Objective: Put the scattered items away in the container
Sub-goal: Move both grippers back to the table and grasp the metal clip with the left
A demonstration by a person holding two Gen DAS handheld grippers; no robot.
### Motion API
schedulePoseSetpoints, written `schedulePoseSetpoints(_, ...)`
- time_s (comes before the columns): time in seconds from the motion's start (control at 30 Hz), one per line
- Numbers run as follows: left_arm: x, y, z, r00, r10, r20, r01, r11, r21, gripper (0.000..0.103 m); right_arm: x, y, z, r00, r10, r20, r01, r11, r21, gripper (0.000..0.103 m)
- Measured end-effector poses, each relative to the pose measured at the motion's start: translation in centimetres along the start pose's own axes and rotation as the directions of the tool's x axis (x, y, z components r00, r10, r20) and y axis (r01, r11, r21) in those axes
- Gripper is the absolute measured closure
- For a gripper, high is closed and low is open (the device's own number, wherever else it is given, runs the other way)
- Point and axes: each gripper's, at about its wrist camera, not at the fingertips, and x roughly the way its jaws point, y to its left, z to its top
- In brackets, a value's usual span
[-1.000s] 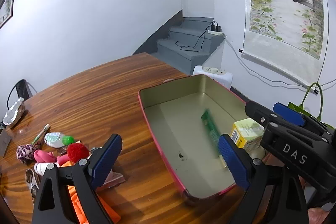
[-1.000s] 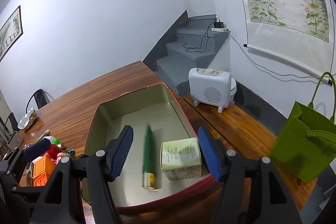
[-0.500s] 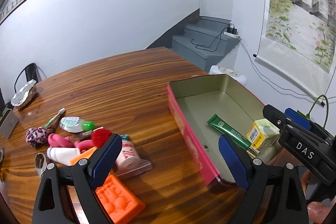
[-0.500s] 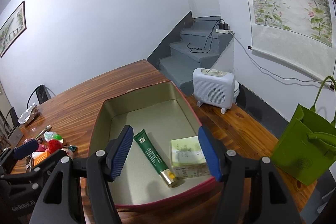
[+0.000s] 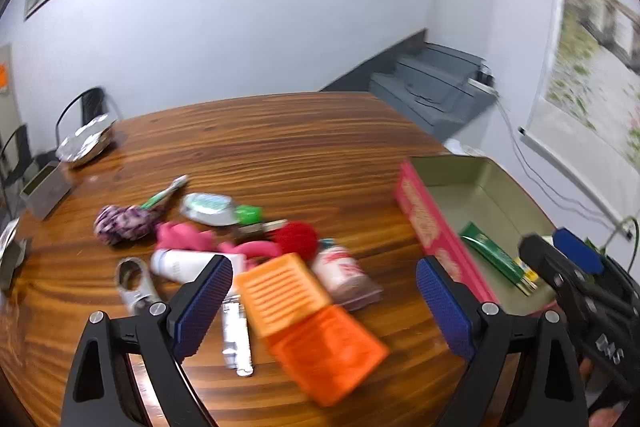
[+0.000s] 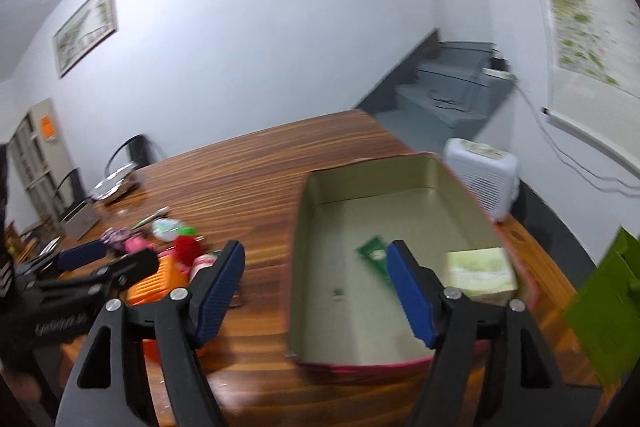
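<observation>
White walls are enclosing a wooden table (image 5: pixel 280 155) in the left wrist view, with grey steps (image 5: pixel 440 83) rising behind it. Taking the pink-walled tin container (image 5: pixel 424 223) as the landmark, the scattered pile is lying well to its left on the wood: an orange case (image 5: pixel 304 323) is sitting nearest the camera, a red pompom (image 5: pixel 296 237) and a small red-and-white packet (image 5: pixel 344 273) are lying just behind it, and a white tube (image 5: pixel 180 265), a pink item (image 5: pixel 184 237), a purple patterned pouch (image 5: pixel 120 227) and a clear bottle with a green cap (image 5: pixel 218 209) are spreading further left. A metal clip (image 5: pixel 134 283) is resting at the pile's left edge. Inside the container a green tube (image 5: pixel 492 257) is lying. The left gripper (image 5: pixel 324 311) is hovering spread wide over the orange case, gripping nothing. The right gripper (image 5: pixel 576 267) is showing beside the container's right end.

Blurred walls and the same table (image 6: pixel 248 171) are filling the right wrist view. Here the container (image 6: pixel 304 211) is sitting open in front of the camera, holding the green tube (image 6: pixel 372 253) near its middle and a pale green box (image 6: pixel 478 273) against its right wall. A white heater (image 6: pixel 484 175) is standing beyond the container's far right corner. The right gripper (image 6: pixel 316 293) is hanging released, fingers wide, over the container's near left wall. The left gripper (image 6: pixel 104 259) is reaching in left of the container, above the orange case (image 6: pixel 156 281).
</observation>
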Motion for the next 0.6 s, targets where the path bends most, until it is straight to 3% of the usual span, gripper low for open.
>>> schedulePoseSetpoints(0.33,-0.5,8.8,-0.5,0.995,0.098,-0.014,-0.099,0.979,-0.177,0.008,0.7,6.8,-2.3,0.974,0.208,-0.085,-0.219,0.965,-0.146,0.024)
schedulePoseSetpoints(0.6,0.0,15.0,-1.1,0.976,0.208,-0.058,-0.216,0.931,-0.294,0.008,1.7,9.7,-3.8,0.959,0.234,-0.158,-0.263,0.943,-0.206,0.023)
